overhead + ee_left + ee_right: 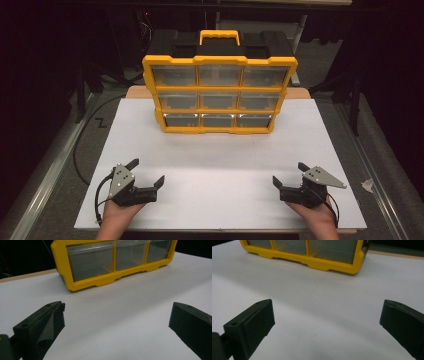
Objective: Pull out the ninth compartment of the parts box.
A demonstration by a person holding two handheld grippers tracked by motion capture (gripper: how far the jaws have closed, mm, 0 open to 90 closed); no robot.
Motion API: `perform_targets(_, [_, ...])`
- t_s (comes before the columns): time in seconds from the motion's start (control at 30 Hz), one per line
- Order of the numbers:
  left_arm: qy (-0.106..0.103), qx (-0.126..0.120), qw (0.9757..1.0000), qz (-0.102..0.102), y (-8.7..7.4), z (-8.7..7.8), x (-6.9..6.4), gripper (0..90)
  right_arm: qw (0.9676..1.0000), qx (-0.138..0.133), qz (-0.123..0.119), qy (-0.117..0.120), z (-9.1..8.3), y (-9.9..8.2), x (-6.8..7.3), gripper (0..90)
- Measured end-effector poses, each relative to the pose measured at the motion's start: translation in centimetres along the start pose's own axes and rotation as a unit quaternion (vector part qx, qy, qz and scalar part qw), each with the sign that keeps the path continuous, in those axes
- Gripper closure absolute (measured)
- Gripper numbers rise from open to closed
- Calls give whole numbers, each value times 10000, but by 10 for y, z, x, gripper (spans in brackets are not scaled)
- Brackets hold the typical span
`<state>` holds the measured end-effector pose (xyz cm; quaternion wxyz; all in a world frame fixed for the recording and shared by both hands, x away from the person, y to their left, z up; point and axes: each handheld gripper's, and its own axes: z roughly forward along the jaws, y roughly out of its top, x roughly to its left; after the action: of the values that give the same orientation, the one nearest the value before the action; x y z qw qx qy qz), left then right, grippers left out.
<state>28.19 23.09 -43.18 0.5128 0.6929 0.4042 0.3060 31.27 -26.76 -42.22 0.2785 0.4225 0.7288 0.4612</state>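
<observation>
White table (215, 195), dark room behind. The yellow drawer organizer (219, 95) stands upright at the far edge, long side facing us. Left gripper (147, 172) and right gripper (289, 175) sit well short of it, both spread wide and empty, about equally near.

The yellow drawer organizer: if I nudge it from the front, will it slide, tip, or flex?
The yellow drawer organizer looks like rigid plastic, so it probably won't flex. It stands tall on a narrow footed base, so a high push may tip it backward; a low one should slide it across the smooth white table. Its clear drawers look empty, so it is likely light.
</observation>
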Motion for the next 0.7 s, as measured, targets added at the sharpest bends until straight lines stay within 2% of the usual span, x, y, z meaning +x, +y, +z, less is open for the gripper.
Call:
perform_targets(0.2, [-9, 10, 10000, 30, 0, 1, -1, 6, 9999, -118, 38, -42, -1, 0, -2, 8])
perform_targets(0.37, [-5, 1, 10000, 11, 0, 1, 0, 6, 9999, -86, -47, -49, 1, 0, 0, 8])
perform_targets(0.7, [-34, -17, 10000, 12, -1, 1, -1, 6, 9999, -60, -68, -116, 4, 0, 1, 8])
